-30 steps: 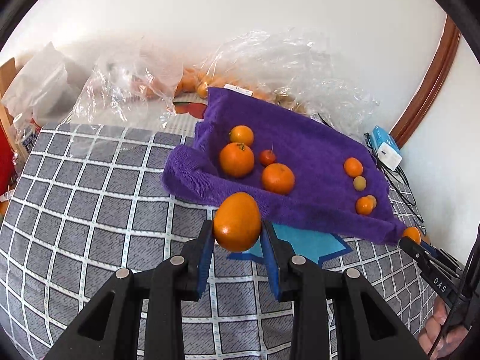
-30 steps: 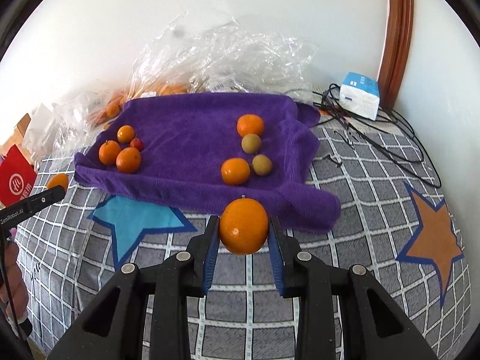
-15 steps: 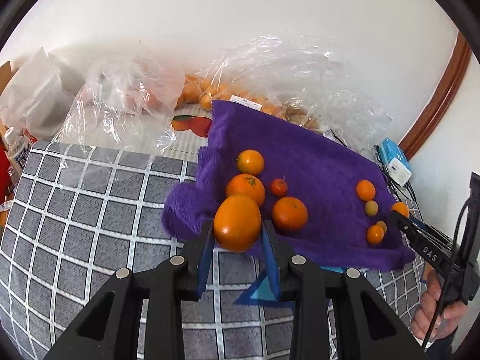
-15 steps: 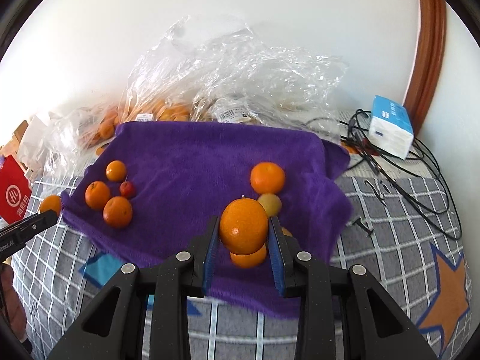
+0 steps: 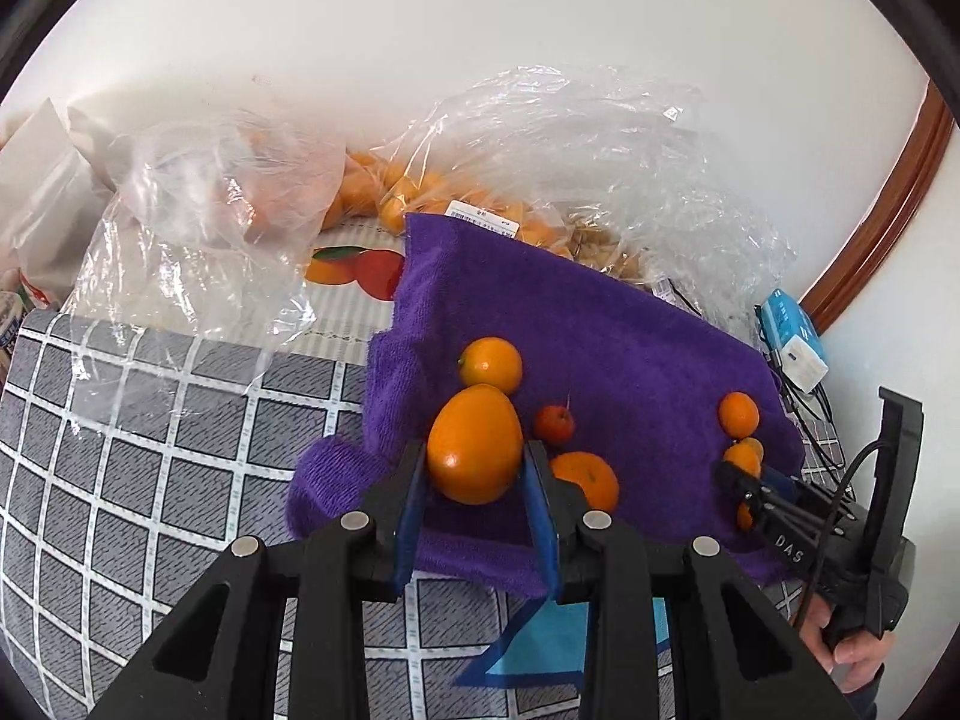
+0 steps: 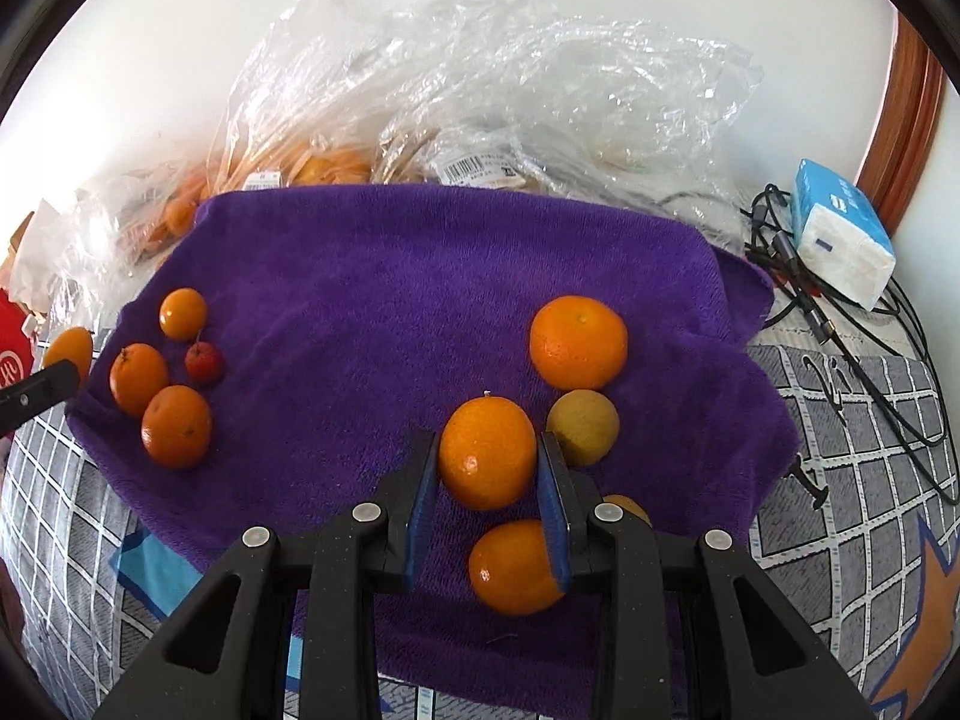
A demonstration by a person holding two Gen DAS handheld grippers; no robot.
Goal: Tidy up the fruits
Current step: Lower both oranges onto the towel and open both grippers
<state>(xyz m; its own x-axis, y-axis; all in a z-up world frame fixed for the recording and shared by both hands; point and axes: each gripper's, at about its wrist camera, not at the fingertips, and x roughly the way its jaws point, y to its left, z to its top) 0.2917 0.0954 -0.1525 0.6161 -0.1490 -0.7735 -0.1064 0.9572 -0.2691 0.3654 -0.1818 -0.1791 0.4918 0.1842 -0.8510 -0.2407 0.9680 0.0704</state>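
While each gripper carried its own fruit over the purple towel (image 6: 420, 276), the sorting looked partly done: the left gripper (image 5: 477, 483) was clamped on an oval orange (image 5: 474, 444) above a left-hand group of three oranges and one small red fruit (image 6: 204, 361), and the right gripper (image 6: 487, 480) was clamped on a round orange (image 6: 487, 452) just beside a yellowish fruit (image 6: 583, 427) and a large orange (image 6: 578, 341) on the right. Both held fruits remained to be set down, and more oranges sat in the plastic bags (image 6: 480, 90) behind. The towel's middle lay bare, giving room; its near edge sagged toward the checked cloth (image 5: 150, 420), so a fruit placed there might roll off.
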